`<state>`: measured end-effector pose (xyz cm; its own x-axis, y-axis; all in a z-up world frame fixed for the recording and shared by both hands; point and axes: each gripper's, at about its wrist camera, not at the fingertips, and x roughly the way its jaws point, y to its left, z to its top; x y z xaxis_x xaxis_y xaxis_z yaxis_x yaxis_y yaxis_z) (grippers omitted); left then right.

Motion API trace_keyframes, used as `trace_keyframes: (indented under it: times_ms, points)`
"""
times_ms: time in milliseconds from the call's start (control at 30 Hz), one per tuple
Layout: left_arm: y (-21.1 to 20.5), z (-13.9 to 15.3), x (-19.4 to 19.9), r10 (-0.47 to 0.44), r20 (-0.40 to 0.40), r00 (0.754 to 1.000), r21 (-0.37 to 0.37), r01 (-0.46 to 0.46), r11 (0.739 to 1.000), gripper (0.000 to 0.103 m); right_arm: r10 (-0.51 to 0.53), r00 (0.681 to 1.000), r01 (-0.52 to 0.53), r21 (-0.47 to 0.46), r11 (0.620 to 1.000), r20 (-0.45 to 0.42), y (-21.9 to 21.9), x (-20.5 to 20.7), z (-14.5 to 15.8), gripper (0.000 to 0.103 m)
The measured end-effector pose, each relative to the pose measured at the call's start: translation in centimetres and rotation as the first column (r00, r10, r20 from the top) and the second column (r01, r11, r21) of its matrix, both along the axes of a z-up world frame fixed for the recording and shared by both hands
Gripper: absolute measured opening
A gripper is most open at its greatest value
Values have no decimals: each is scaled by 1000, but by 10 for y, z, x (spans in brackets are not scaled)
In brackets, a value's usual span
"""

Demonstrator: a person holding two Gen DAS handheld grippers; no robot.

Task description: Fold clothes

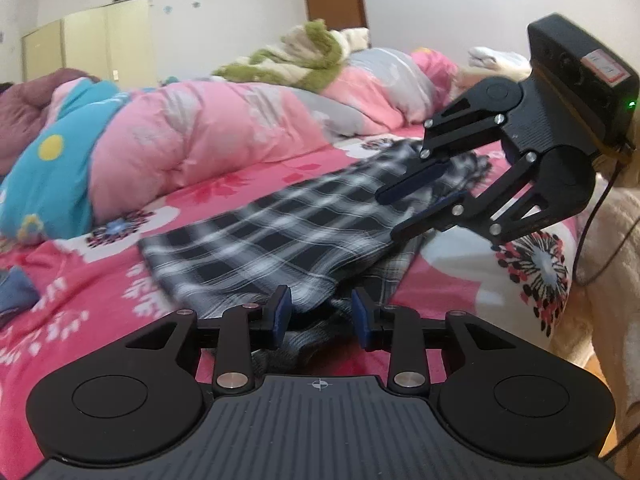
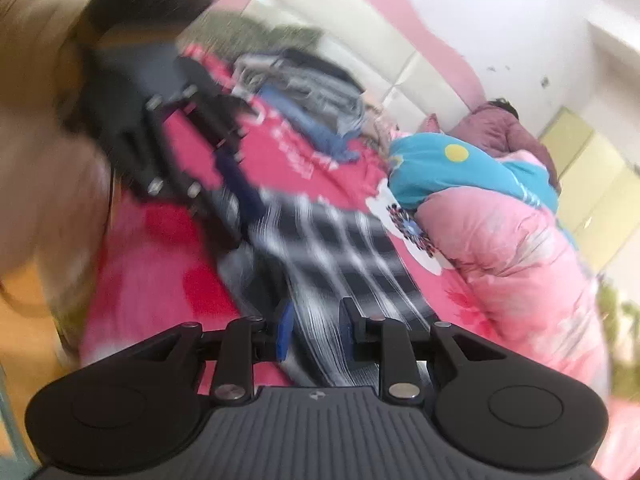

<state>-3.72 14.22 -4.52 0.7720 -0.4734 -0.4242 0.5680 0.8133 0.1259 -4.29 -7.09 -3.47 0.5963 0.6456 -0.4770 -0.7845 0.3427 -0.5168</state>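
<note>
A blue cloth (image 1: 16,288) lies at the far left on the pink sheet (image 1: 80,312). Behind it a pink quilt (image 1: 180,136) is heaped along the bed, with a green and cream throw (image 1: 296,56) on top. The plaid garment (image 1: 256,232) lies flat on the sheet in the middle, its near edge bunched under the left gripper (image 1: 322,314). That gripper's jaws stand a little apart over the bunched cloth, and its pads do not press on it. To the right, the right gripper (image 1: 394,212) hovers over the far end of the garment, jaws partly open, nothing pinched. The right wrist view is blurred; there the plaid (image 2: 340,248) runs between the parted pads (image 2: 285,332).
</note>
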Motion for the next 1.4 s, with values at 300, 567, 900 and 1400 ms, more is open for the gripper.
trace_keyframes:
  times_ms: [300, 567, 900, 1400]
  points:
    - [23, 0, -4, 124, 13, 992, -30, -124, 992, 33, 18, 999, -18, 7, 1000, -42, 36, 18, -13, 26]
    - [37, -1, -1, 192, -17, 981, -67, -193, 979, 33, 4, 998, -6, -20, 1000, -64, 51, 18, -27, 25]
    - [40, -6, -9, 165, -91, 982, -128, -176, 976, 30, 83, 987, -63, 147, 987, -135, 45, -26, -11, 26]
    - [53, -15, 2, 157, -165, 974, -276, -199, 940, 6, 7, 983, 28, 191, 981, -185, 79, -20, -36, 11]
